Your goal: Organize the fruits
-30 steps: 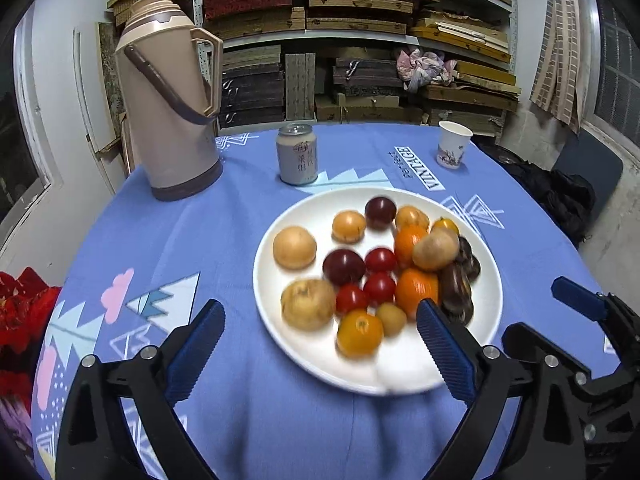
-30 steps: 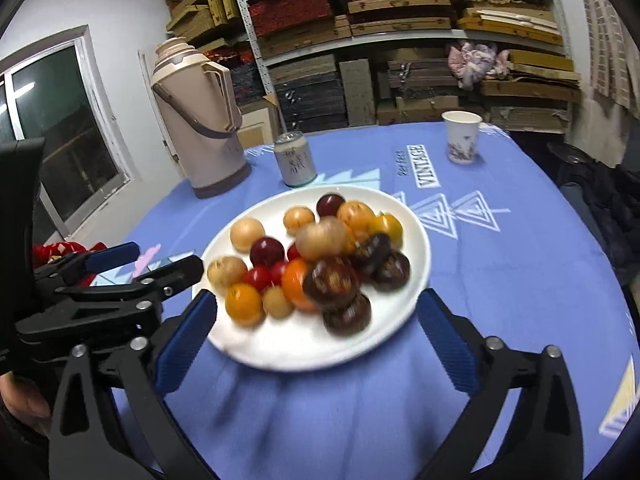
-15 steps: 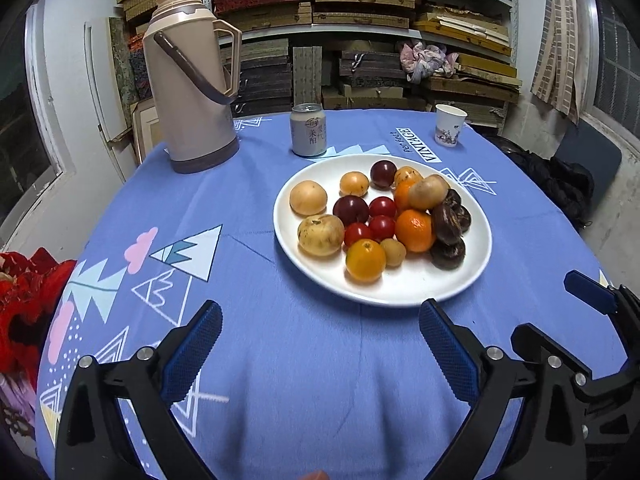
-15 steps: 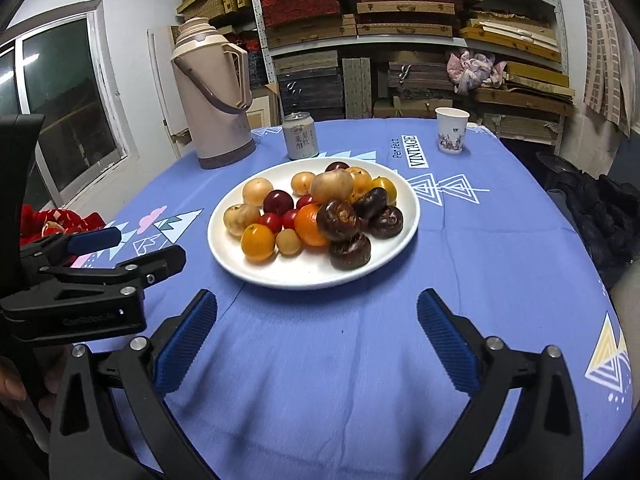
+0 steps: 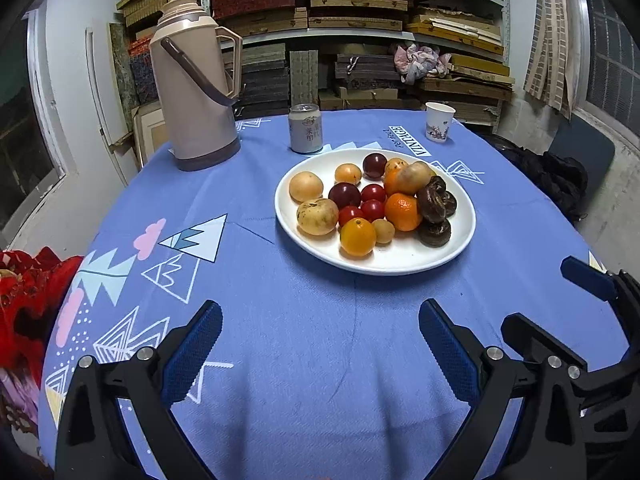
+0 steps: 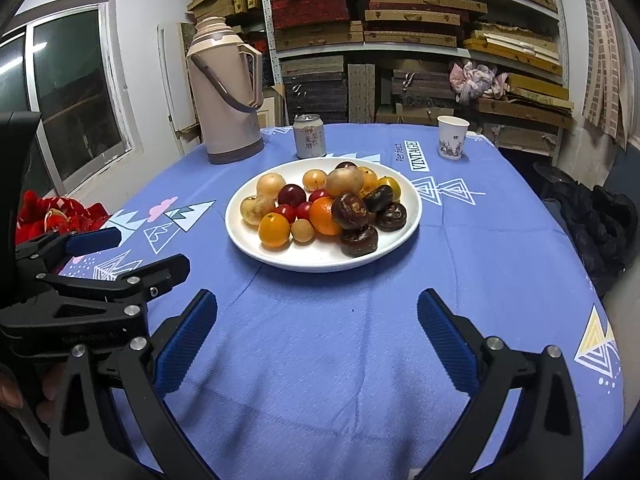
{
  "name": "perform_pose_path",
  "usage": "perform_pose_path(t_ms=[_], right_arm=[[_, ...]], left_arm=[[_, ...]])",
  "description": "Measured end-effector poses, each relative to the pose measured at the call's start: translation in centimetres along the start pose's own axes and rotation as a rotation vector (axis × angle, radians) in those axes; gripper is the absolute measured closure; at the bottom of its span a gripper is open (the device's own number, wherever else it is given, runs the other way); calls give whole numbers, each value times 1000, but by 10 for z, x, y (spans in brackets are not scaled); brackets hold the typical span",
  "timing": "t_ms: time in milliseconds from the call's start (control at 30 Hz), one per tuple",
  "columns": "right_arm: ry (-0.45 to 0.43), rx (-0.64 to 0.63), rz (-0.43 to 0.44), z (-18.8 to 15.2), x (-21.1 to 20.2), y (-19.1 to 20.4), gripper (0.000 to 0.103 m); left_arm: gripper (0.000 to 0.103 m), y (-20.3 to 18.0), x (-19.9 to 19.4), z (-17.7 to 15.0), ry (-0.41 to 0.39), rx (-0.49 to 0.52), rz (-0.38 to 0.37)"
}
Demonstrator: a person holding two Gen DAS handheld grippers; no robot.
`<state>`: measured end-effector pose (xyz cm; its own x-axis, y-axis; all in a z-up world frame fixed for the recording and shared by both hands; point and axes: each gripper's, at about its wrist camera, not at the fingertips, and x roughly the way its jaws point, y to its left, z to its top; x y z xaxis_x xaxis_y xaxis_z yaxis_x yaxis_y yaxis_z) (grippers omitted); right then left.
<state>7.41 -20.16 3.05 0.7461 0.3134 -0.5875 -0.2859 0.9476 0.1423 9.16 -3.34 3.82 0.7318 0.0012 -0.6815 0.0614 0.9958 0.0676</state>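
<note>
Shelves (image 5: 360,20) stacked with flat boxes fill the upper part of both views, above a round tabletop (image 5: 320,340) draped in a blue printed cloth. A white plate (image 5: 404,262) is seen right of centre in the left wrist view and at centre in the right wrist view (image 6: 320,262), well apart from both tongs. On it the fruits (image 5: 372,204) are piled: pale round ones at the left, small red and dark red ones in the middle, oranges among them, and dark brown ones at the right edge. Behind the plate a can (image 5: 306,128) stands, with a tan thermos (image 5: 196,84) at the upper left and a paper cup (image 5: 439,122) at the upper right. The left tongs (image 5: 318,334) are held open and empty low in the frame over bare cloth; they are also seen at the left edge of the right wrist view. The right tongs (image 6: 318,326) are likewise spread wide, gripping nothing.
</note>
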Motion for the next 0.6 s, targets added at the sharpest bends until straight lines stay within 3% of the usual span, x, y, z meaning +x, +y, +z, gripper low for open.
perform_pose_path(t_ms=[267, 467, 600], right_arm=[[-5, -10, 0, 1, -3, 4, 5], [4, -9, 0, -2, -2, 5, 5], [16, -7, -4, -6, 1, 4, 5]], left_arm=[[4, 2, -1, -3, 3, -9, -9], [4, 8, -8, -12, -72, -58, -11], [4, 6, -6, -12, -50, -40, -4]])
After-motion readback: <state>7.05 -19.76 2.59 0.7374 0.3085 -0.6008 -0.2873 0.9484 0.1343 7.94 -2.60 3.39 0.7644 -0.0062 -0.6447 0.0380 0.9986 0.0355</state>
